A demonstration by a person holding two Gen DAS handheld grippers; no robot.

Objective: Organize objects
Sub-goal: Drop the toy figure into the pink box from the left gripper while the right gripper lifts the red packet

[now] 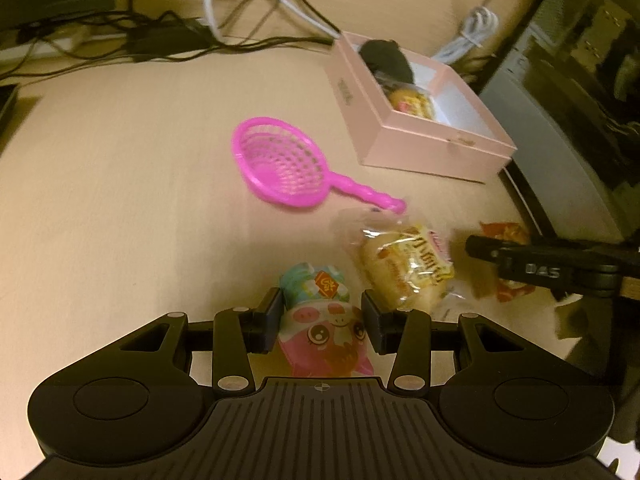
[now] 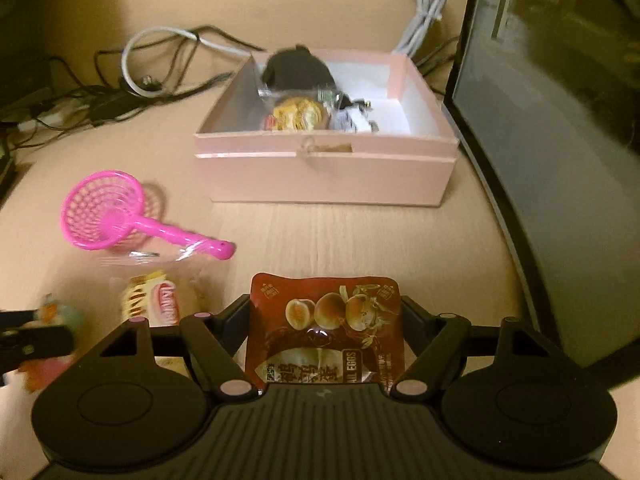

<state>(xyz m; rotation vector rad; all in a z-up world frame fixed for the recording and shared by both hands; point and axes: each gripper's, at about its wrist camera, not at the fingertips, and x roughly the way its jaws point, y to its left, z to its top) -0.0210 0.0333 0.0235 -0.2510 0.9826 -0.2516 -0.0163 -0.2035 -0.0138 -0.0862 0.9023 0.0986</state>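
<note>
My left gripper (image 1: 320,314) is closed around a pink and blue cartoon snack packet (image 1: 320,320) on the wooden table. A wrapped bun (image 1: 404,268) lies just right of it. My right gripper (image 2: 325,320) holds a dark red quail-egg packet (image 2: 326,328) between its fingers, low over the table; that gripper also shows at the right in the left wrist view (image 1: 552,266). The open pink box (image 2: 326,176) stands ahead of it, holding a black object (image 2: 298,68) and a wrapped pastry (image 2: 298,114). A pink plastic strainer (image 1: 280,164) lies between the box and the snacks.
A tangle of black and white cables (image 1: 168,36) lies at the back of the table. A dark monitor (image 2: 560,120) stands at the right, close to the box. A white cable bundle (image 2: 426,4) lies behind the box.
</note>
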